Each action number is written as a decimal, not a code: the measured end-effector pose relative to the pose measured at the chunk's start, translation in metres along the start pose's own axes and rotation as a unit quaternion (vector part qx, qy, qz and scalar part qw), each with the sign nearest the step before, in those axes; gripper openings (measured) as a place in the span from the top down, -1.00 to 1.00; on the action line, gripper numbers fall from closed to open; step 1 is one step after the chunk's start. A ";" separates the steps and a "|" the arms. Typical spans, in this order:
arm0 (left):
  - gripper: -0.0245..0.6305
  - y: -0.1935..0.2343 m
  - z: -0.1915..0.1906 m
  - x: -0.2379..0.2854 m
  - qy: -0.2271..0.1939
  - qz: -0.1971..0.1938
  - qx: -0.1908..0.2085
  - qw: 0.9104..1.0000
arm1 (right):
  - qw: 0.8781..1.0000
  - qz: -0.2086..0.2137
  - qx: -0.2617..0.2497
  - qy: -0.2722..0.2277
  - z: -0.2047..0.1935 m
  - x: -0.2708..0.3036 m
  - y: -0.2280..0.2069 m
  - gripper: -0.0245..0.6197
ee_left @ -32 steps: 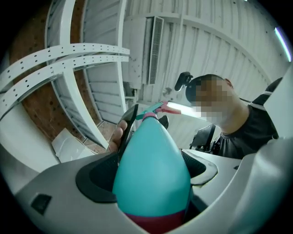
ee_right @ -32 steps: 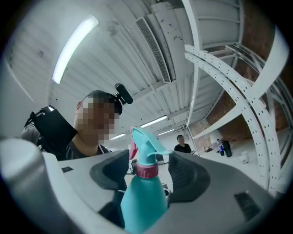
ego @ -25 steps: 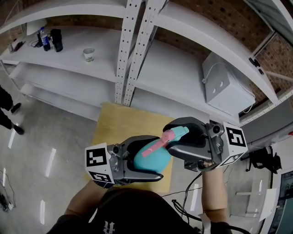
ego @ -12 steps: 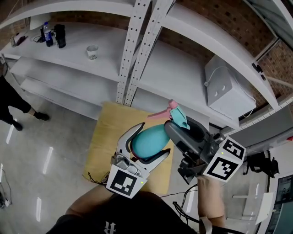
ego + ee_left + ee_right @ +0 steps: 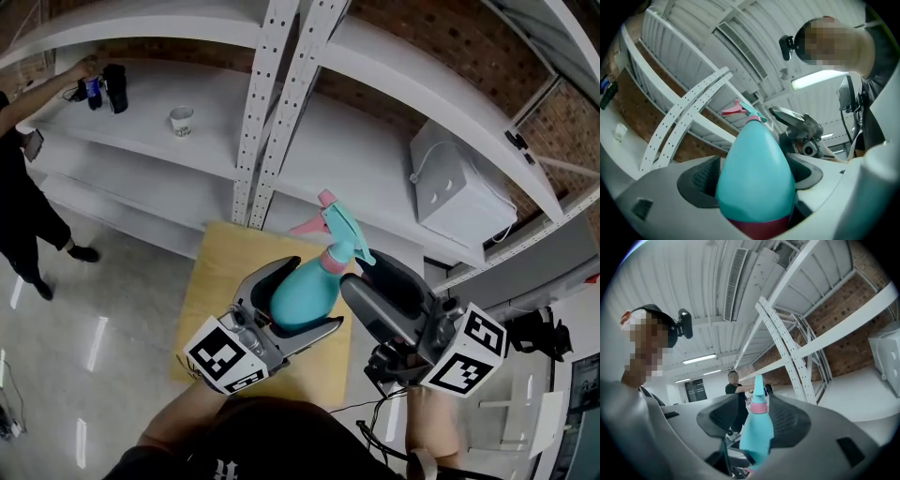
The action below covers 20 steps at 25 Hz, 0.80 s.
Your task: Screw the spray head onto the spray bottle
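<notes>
While jaws of the left gripper [image 5: 306, 293] clamp the probably light, slick spray bottle [image 5: 298, 302] over the bench [image 5: 217, 272], those of the right gripper [image 5: 362, 270], just opening, loosely flank the stiff collar of the spray head [image 5: 341, 231], likely its best hold.

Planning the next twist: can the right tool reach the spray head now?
Probably yes: the right tool has just been opening its jaws, which stand apart around the neck of the bottle, just below the spray head. The left tool holds the bottle.

Mid-frame: spray bottle [image 5: 305, 292], spray head [image 5: 339, 234] on top, table [image 5: 220, 281] below. Behind, shelf [image 5: 141, 131]: cup [image 5: 181, 119] upper left, box [image 5: 455, 192] right. At left edge, person [image 5: 23, 206].
</notes>
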<state>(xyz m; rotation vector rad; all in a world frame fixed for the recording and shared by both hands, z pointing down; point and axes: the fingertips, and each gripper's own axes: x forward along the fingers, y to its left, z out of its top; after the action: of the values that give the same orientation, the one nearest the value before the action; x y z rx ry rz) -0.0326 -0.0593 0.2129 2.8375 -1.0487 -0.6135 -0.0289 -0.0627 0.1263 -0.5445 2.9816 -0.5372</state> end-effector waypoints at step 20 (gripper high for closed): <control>-0.37 -0.120 0.032 -0.030 -0.038 -0.424 -0.387 0.818 | 0.829 0.550 -0.102 -0.003 0.002 -0.047 0.084 -0.18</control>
<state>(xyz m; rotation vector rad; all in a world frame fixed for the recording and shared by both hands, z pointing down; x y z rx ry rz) 0.0084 0.0546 0.1711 2.3526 0.5032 -0.9129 -0.0125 0.0265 0.0949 1.1260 2.6997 -0.0827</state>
